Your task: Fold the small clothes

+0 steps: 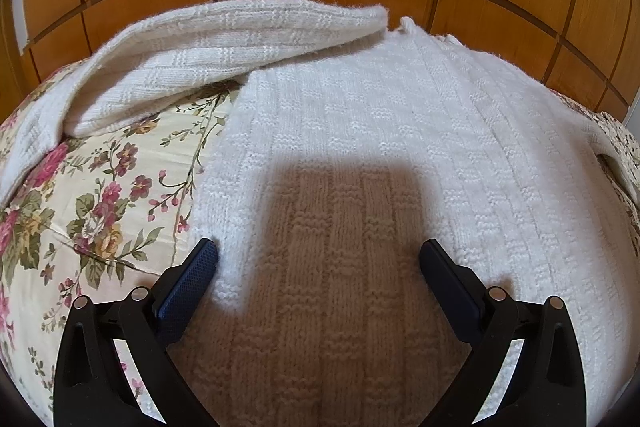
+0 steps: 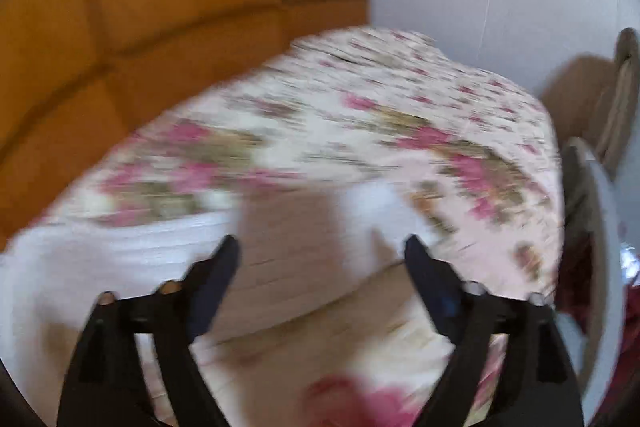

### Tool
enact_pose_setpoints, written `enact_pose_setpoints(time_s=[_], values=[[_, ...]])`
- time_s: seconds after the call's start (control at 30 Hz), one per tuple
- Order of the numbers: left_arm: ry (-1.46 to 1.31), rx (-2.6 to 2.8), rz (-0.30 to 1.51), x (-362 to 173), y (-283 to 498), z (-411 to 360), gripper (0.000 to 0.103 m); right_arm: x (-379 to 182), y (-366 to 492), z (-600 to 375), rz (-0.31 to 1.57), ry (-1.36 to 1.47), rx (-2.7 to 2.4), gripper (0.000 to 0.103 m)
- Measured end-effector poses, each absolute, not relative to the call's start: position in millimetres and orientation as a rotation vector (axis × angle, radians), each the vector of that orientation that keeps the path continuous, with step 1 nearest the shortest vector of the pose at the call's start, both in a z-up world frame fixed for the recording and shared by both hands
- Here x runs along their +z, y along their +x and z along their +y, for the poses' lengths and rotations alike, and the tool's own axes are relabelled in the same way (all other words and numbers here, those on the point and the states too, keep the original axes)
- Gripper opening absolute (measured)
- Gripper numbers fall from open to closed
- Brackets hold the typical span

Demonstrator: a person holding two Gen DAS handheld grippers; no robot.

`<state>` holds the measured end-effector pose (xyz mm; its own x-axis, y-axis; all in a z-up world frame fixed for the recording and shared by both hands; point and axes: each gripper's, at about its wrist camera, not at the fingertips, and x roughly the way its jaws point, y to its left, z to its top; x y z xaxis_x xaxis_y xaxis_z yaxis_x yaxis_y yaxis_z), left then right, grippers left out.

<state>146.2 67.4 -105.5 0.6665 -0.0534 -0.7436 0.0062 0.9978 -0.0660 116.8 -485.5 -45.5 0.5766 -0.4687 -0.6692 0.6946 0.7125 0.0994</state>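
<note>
Our left gripper [image 1: 318,253] hangs jaws wide, empty, over the white knit sweater [image 1: 360,131] spread flat ahead; one sleeve [image 1: 224,43] crossed inward. Right gripper [image 2: 322,251] blurred, jaws apart, empty. Folding barely begun, we judge.

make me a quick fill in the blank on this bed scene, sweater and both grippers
1. The white knit sweater lies on a bedspread printed with ____.
2. The left gripper hovers over the sweater with its jaws ____.
3. The sleeve at the left is folded so that its cuff points toward the sweater's ____.
4. The right wrist view is ____, so fine detail around the right gripper is lost.

Missing words: flowers; open; neckline; blurred
</note>
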Motion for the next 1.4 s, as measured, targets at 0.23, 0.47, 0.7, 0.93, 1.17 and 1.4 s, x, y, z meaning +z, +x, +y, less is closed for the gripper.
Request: enact_pose_setpoints(time_s=[0.23, 0.47, 0.7, 0.93, 1.17, 1.4], values=[[-0.043, -0.030, 0.850, -103.0, 146.2, 65.4, 0.099, -45.7, 147.5, -331.5, 0.720, 0.251, -0.172, 0.093], [-0.081, -0.066, 0.854, -94.8, 137.9, 78.4, 0.099, -76.9, 158.2, -249.1, 0.776, 0.087, -0.028, 0.093], [0.047, 0.081, 0.692, -66.6, 121.2, 139.7, 0.095, -97.7, 167.6, -270.8, 0.849, 0.158, -0.031, 0.094], [0.301, 0.309, 0.746, -76.7, 149.4, 241.8, 0.078, -97.3, 168.8, -267.9, 0.835, 0.165, -0.027, 0.094], [0.431, 0.370, 0.838, -99.1, 170.2, 311.6, 0.077, -95.2, 169.9, -260.7, 0.840, 0.149, -0.033, 0.096], [0.328, 0.334, 0.933, -99.6, 186.6, 342.8, 0.015, -96.4, 170.8, -259.8, 0.841, 0.145, -0.036, 0.096]])
